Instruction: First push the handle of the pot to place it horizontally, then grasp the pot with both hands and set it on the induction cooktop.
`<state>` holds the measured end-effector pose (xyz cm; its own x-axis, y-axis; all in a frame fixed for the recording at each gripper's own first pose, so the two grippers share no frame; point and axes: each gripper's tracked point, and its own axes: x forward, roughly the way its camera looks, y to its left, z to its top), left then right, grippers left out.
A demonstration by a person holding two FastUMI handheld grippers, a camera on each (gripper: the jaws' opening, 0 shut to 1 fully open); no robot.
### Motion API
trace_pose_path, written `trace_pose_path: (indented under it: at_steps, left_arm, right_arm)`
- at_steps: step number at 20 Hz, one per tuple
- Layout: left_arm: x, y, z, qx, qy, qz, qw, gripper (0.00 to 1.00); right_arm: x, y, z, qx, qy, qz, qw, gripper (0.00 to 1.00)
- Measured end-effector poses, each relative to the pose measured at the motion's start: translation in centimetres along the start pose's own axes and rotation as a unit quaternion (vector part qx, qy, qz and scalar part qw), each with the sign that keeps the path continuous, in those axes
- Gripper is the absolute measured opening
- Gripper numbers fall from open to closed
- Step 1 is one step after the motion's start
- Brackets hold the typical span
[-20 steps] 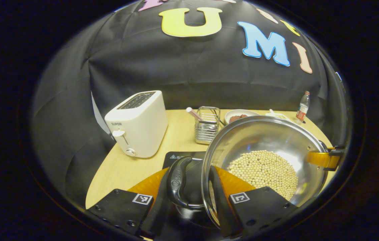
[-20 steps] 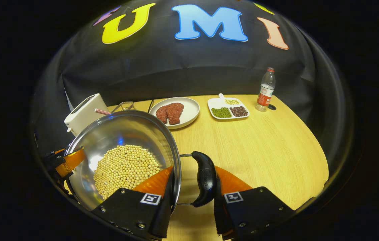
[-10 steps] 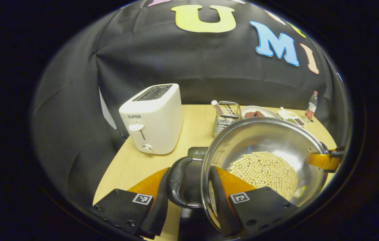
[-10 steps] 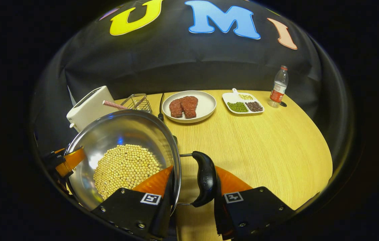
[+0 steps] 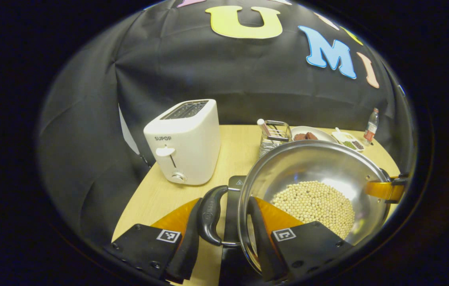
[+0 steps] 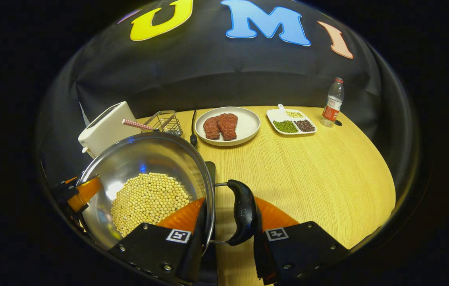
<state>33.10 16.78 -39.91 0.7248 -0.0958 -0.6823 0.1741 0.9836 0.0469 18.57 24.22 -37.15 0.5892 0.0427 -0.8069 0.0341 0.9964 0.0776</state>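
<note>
A steel pot [image 5: 319,167] holding soybeans [image 5: 313,204] is held between both grippers, over the black induction cooktop [image 5: 232,198]. My left gripper [image 5: 224,238] is shut on the pot's black left handle [image 5: 209,214], one finger outside the handle and one inside the rim. In the right gripper view my right gripper [image 6: 226,242] is shut on the black right handle [image 6: 244,212] in the same way. A strip of the cooktop [image 6: 211,171] shows beside the pot [image 6: 145,159]. I cannot tell whether the pot rests on the cooktop.
A white toaster [image 5: 184,143] stands left of the cooktop, with a wire utensil rack [image 5: 274,135] behind the pot. A plate of meat [image 6: 226,126], a divided dish of beans [image 6: 291,122] and a water bottle [image 6: 332,103] sit at the back of the wooden table [image 6: 307,178].
Both grippers have carried the pot toward the toaster and over the cooktop. The cooktop's edge now shows at the pot's right rim. Both grips are unchanged.
</note>
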Motion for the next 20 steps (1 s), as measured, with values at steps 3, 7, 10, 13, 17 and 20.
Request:
trace_pose_path:
  at_steps: [3,7,10,13,17,20]
  left_arm:
    - [0.0,0.1,-0.1,-0.007,-0.002,0.005,1.0,0.72]
    - [-0.7,0.3,0.7,-0.038,-0.03,0.02,0.999,0.78]
    - [-3.4,0.0,3.5,-0.043,-0.085,0.03,0.995,1.0]
    - [-6.4,-1.6,5.9,-0.036,-0.127,0.031,0.991,0.94]
    - [-12.2,-5.8,9.2,-0.031,-0.183,0.028,0.982,0.94]
    - [-16.8,-9.8,10.2,-0.035,-0.211,0.027,0.977,0.94]
  right_arm:
    - [0.1,0.0,0.1,-0.003,-0.003,0.001,1.0,0.55]
    - [-0.6,-0.2,0.9,-0.015,-0.02,-0.002,1.0,0.66]
    - [-2.9,-1.5,2.8,-0.035,-0.068,-0.004,0.997,0.98]
    - [-5.7,-3.5,4.4,-0.042,-0.109,0.004,0.993,0.97]
    - [-10.4,-7.0,5.9,-0.043,-0.159,0.013,0.986,0.97]
    - [-14.1,-10.2,6.3,-0.048,-0.192,0.017,0.98,0.97]
